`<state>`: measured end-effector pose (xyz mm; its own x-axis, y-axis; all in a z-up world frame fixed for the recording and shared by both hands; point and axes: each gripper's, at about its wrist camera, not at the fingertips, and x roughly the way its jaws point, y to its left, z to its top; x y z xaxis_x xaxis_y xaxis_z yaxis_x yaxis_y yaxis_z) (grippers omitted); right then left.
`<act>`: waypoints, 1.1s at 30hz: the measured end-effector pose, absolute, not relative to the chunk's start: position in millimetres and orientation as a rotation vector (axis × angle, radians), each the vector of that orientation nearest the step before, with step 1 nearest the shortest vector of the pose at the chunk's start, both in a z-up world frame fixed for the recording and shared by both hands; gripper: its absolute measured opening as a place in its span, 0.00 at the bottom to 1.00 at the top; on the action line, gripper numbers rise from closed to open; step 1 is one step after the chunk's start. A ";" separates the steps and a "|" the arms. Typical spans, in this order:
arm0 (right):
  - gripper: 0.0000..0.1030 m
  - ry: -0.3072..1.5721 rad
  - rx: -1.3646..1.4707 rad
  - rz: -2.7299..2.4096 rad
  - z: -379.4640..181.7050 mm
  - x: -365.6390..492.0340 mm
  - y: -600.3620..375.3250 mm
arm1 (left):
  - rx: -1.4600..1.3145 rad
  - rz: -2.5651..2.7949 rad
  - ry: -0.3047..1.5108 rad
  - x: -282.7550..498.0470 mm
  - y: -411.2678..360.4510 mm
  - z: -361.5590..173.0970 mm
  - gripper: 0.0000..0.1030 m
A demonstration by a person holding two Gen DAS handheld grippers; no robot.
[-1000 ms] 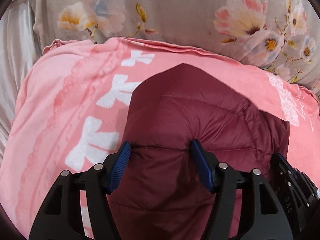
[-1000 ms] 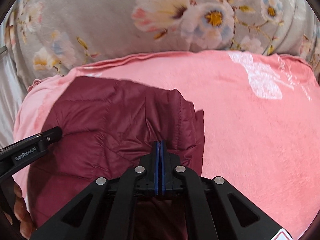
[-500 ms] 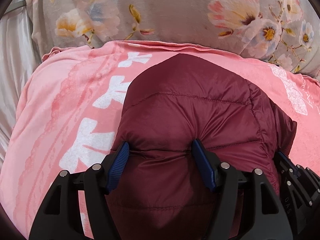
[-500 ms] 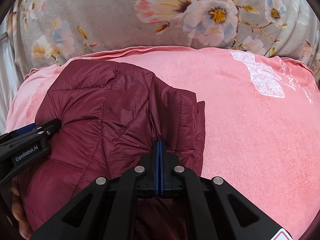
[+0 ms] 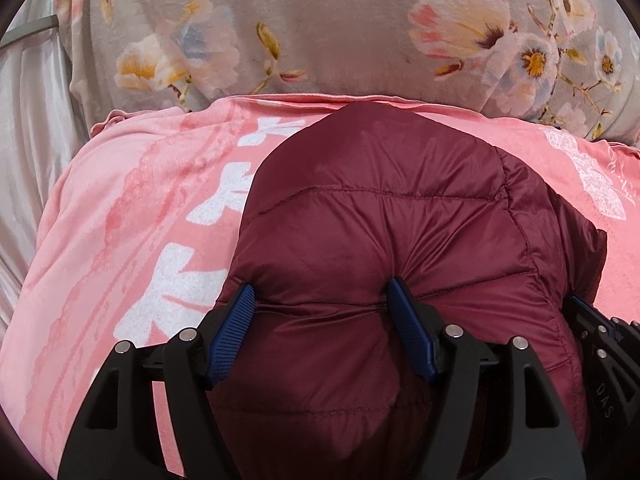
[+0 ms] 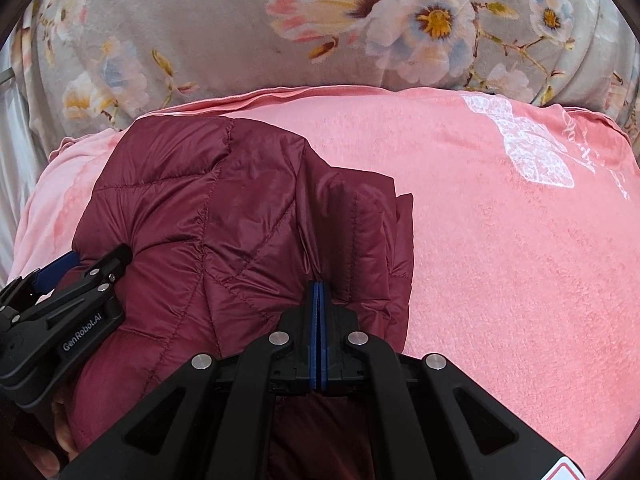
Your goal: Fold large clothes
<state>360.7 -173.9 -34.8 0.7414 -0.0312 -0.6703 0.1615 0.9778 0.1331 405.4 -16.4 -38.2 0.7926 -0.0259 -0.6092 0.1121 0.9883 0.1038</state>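
A dark red quilted puffer jacket lies bunched on a pink blanket. My left gripper has its blue pads wide apart, with a thick bulge of the jacket filling the gap between them. In the right wrist view the jacket lies at the left, and my right gripper is shut with its pads together on a fold of the jacket's edge. The left gripper shows at the left edge of that view.
The pink blanket with white printed patterns covers the surface and spreads wide to the right. Behind it rises a grey floral fabric. A pale satin curtain hangs at the far left.
Both grippers have carried the jacket forward, away from me toward the floral fabric; its far edge now reaches near the blanket's back edge. The grips look unchanged.
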 end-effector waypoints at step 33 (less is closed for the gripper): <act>0.24 0.744 0.183 -0.096 -24.8 209.7 -170.4 | 0.015 -0.119 0.785 282.2 64.4 -39.7 0.70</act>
